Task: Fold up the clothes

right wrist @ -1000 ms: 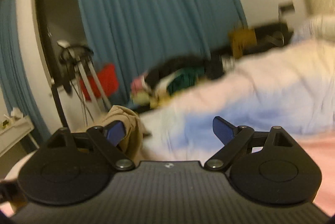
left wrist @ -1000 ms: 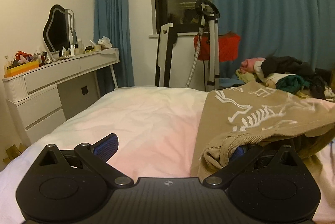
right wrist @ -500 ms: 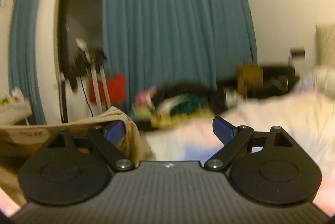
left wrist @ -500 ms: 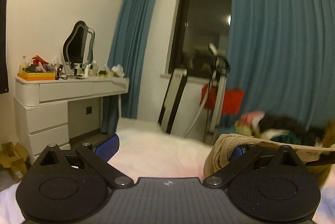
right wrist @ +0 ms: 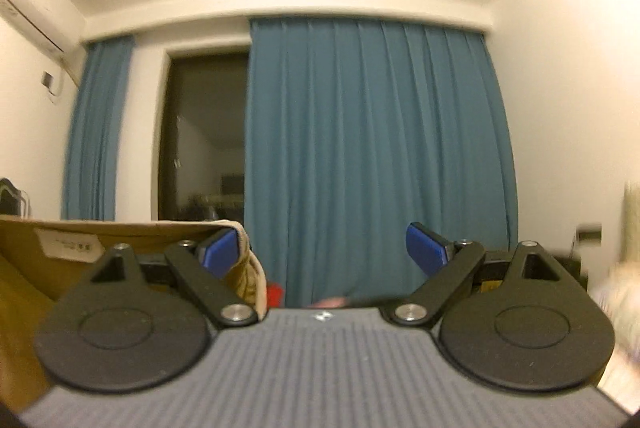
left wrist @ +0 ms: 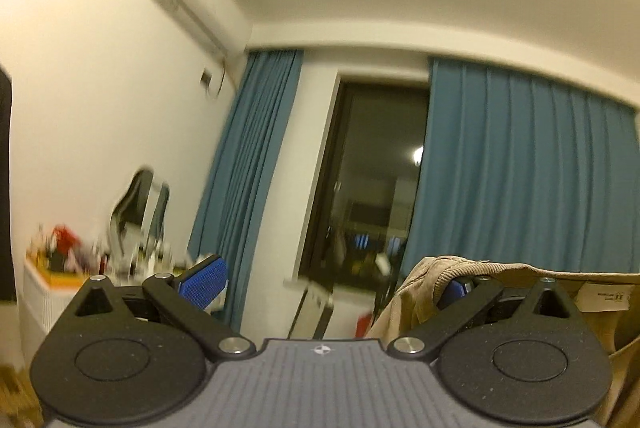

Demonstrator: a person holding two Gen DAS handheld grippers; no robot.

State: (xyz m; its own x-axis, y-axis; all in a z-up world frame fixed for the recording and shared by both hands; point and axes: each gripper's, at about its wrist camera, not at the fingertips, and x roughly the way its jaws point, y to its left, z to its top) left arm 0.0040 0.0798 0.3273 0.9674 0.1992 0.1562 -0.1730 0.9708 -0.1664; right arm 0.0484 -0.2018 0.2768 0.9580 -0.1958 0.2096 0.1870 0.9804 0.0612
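Observation:
A tan garment hangs stretched between my two grippers, high above the bed. In the left wrist view my left gripper (left wrist: 332, 282) has its jaws wide apart, and the garment's ribbed hem (left wrist: 452, 268) is draped over the right fingertip (left wrist: 454, 290). A white label (left wrist: 604, 298) shows on its inside. In the right wrist view my right gripper (right wrist: 326, 248) also has its jaws wide apart, and the garment (right wrist: 132, 248) is hooked over the left fingertip (right wrist: 220, 248). Nothing is pinched between the pads of either gripper.
Both cameras point up at the blue curtains (right wrist: 372, 148), the dark window (left wrist: 376, 188) and the ceiling. An air conditioner (left wrist: 192, 12) is on the left wall. A dresser with a mirror (left wrist: 136, 212) and clutter stands at the left, blurred.
Both grippers have risen and tilted upward, lifting the tan garment off the bed. The bed and the clothes pile have dropped out of view.

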